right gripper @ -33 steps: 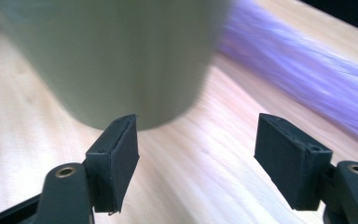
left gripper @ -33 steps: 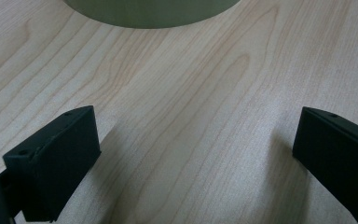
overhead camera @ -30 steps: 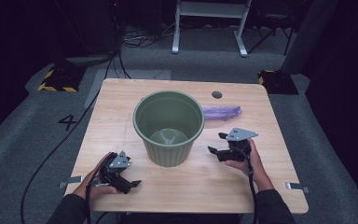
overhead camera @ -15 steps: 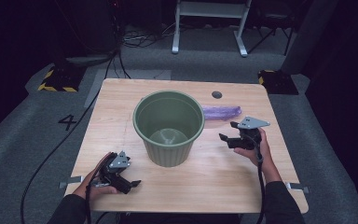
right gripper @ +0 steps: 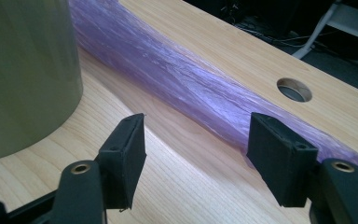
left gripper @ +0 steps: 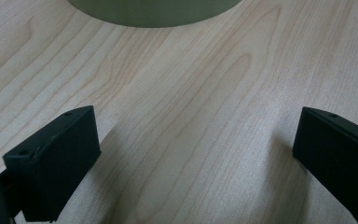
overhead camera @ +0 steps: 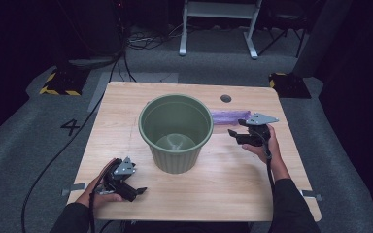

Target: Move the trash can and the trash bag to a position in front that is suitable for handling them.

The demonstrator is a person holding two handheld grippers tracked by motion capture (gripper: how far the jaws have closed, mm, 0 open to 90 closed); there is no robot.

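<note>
At a wooden table [overhead camera: 233,179], a person works two hand-held grippers around a green bin [overhead camera: 176,133] that stands upright and empty near the middle of the top. The right gripper [overhead camera: 234,135] hangs just beside the bin's right side, its jaws spread wide and holding nothing, and points at a purple bag [overhead camera: 229,116] lying folded in a long flat strip on the table behind and to the right of the bin. In the right gripper view the bag [right gripper: 186,79] runs across just beyond the open jaws, one end slipping behind the bin [right gripper: 23,70], the other near a round cable hole [right gripper: 294,89] in the tabletop; the jaws do not appear to touch it yet. The left gripper [overhead camera: 135,192] rests low at the near left corner, well apart from the bag, jaws likewise spread over bare wood, with the foot of the bin [left gripper: 154,9] ahead of it. The work looks barely begun: the bag is not yet picked up, still folded, and nothing lines the bin. Left to do, as it seems, are the grasp, opening the bag and fitting it into the bin.
</note>
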